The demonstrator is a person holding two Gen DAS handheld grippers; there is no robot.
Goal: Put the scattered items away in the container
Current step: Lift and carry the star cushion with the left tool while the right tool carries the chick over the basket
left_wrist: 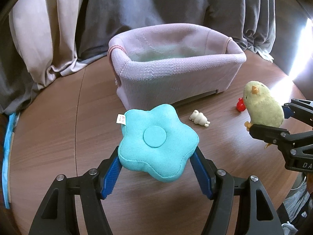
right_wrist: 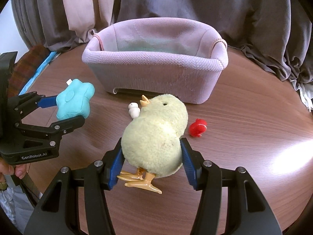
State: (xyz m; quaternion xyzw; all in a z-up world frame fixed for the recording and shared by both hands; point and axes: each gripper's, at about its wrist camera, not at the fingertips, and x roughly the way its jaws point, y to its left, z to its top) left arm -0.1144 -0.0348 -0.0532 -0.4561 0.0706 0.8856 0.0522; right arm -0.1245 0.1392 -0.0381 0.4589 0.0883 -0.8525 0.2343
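The basket (left_wrist: 176, 74), a soft lilac fabric one with its top open, stands on the round wooden table (left_wrist: 58, 141) in front of the grey curtains (left_wrist: 156, 2), straight ahead of both your grippers. Your left gripper (left_wrist: 157, 156) is clamped on a turquoise star-shaped cushion (left_wrist: 156, 145), its blue pads pressing the cushion's two near sides and holding it clear of the tabletop, short of the basket's near wall. Your right gripper (right_wrist: 151, 160) is closed around a fuzzy yellow-green chick (right_wrist: 156, 139), pinching the lower body from both sides so the orange feet dangle between the fingers and the beak points up toward the basket. Two small things lie on the table between your grippers and the basket: a little white figure (left_wrist: 199, 118) lying on its side just beside the basket's front, and a small red toy (right_wrist: 197, 127) to the right of the chick, apart from the basket.
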